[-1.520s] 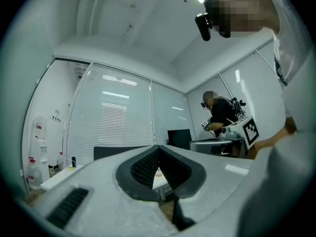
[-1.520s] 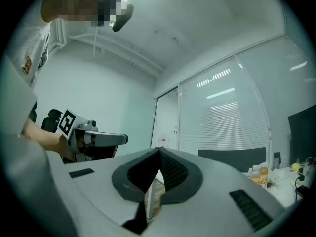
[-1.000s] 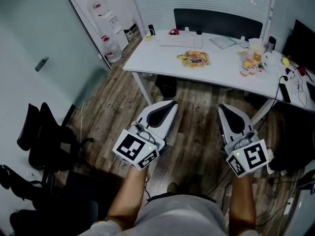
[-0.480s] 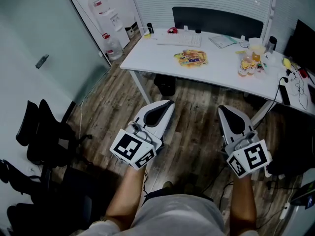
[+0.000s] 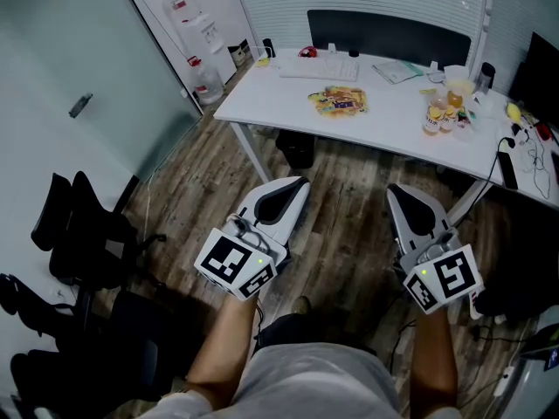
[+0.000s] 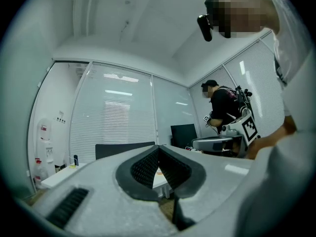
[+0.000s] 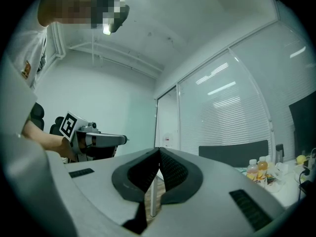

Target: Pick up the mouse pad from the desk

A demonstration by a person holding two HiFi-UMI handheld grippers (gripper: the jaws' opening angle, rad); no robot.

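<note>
Left gripper (image 5: 301,182) has its jaws pressed together with nothing between them; it is held over the wooden floor (image 5: 345,234) and points toward the white desk (image 5: 262,107). At the far left, black office chairs (image 5: 79,238) stand by the glass wall, and a water dispenser (image 5: 194,24) stands in the corner beyond. On the desk a white keyboard (image 5: 320,70) lies near the back edge. Just in front of it lies the mouse pad (image 5: 339,101), a flat yellow patterned sheet, untouched and well apart from both grippers. Further right stand two drink bottles (image 5: 439,117) and a cup (image 5: 456,84). Right gripper (image 5: 396,190), beside the left one, is likewise closed and empty. A black power strip (image 5: 506,166) lies at the desk's right end, near a dark monitor (image 5: 534,75).
</note>
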